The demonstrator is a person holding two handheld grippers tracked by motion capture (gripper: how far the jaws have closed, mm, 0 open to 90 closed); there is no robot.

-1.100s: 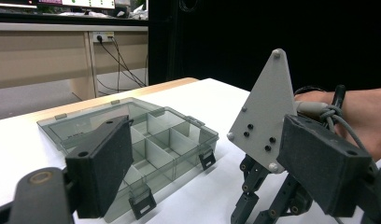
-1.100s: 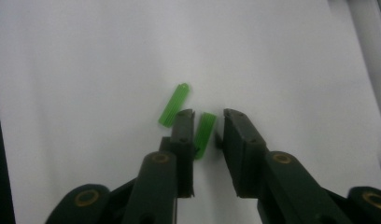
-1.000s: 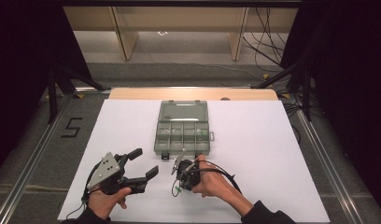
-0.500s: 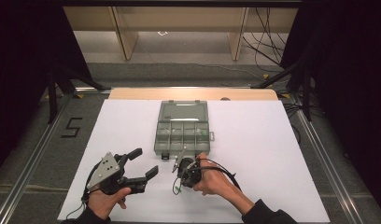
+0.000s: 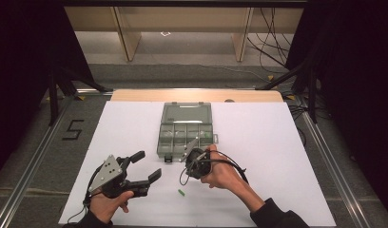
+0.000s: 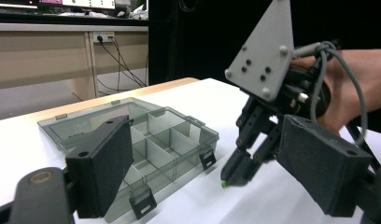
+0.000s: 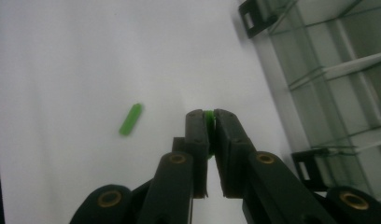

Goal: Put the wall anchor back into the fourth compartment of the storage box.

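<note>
An open clear grey compartment box [image 5: 185, 129] lies mid-table, its lid folded back; its compartments [image 6: 146, 144] look empty. My right gripper [image 7: 209, 116] is shut on a small green piece [image 7: 208, 115], just above the white table near the box's front latches; the left gripper view catches it too, right gripper [image 6: 233, 179], with the green piece [image 6: 223, 185] at its tips. A second green piece [image 7: 130, 120] lies loose on the white surface [image 5: 181, 193]. My left gripper [image 5: 147, 166] is open at the front left, nothing between its pads [image 6: 107, 161].
The box has two black latches [image 6: 143, 205] on its front edge. The white sheet [image 5: 273, 152] covers the table, with a wooden strip [image 5: 135, 95] at the far edge. Metal rails run along both sides, and cables lie on the floor beyond.
</note>
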